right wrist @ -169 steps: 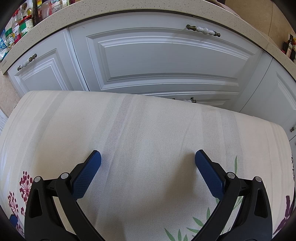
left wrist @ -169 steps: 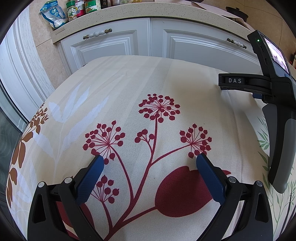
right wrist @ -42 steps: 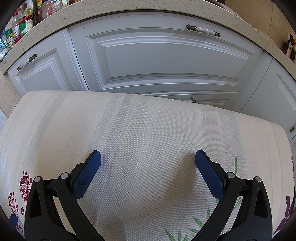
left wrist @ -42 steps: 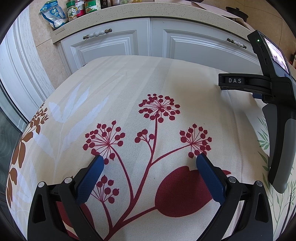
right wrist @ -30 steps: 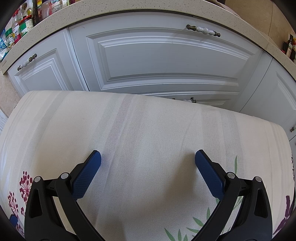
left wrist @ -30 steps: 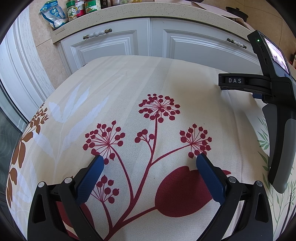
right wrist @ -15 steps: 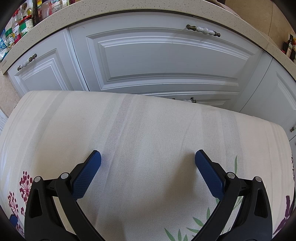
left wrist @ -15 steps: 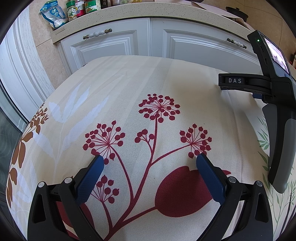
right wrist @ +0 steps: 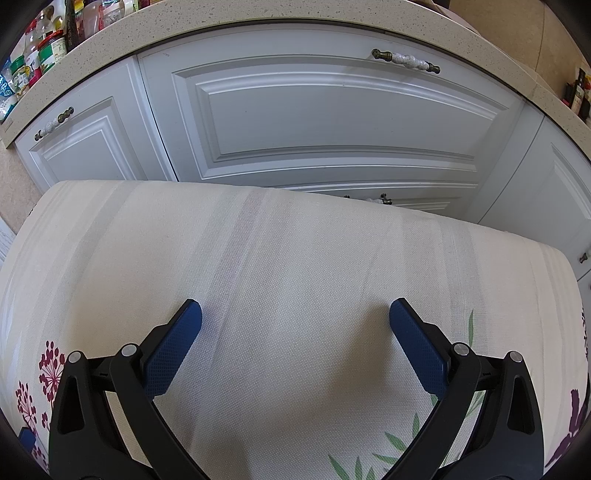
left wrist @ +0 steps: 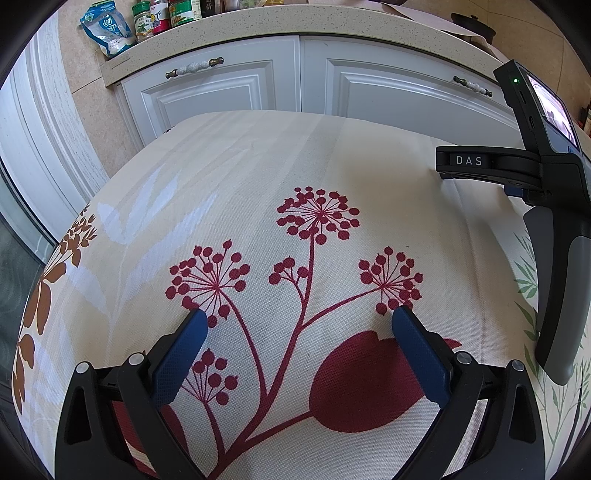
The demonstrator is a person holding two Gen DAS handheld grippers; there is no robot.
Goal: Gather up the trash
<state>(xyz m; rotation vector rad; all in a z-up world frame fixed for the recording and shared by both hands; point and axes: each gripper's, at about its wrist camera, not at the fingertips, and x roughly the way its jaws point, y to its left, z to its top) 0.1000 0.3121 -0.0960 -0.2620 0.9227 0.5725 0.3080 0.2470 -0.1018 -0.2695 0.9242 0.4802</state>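
Cloth covering, cream woven fabric printed with dark red flower heads and green leaves (left wrist: 258, 192), spans the worktop beneath both tools. White panelled cabinet doors with speckled bar handles (right wrist: 332, 110) stand behind it, under a beige speckled stone counter edge (left wrist: 258, 26). On that counter, at the far left, sit jars with green and red lids (left wrist: 162, 14) and a blue-and-white plastic pouch (left wrist: 107, 31). Left gripper (left wrist: 295, 321) rests low over the red print, its blue-padded fingers (left wrist: 181, 354) spread wide with nothing between them. Right gripper (right wrist: 295, 314) sits over plain cream fabric, fingers likewise spread and empty; its black-and-grey body shows at the right edge of the left wrist view. No trash item can be located in either view.
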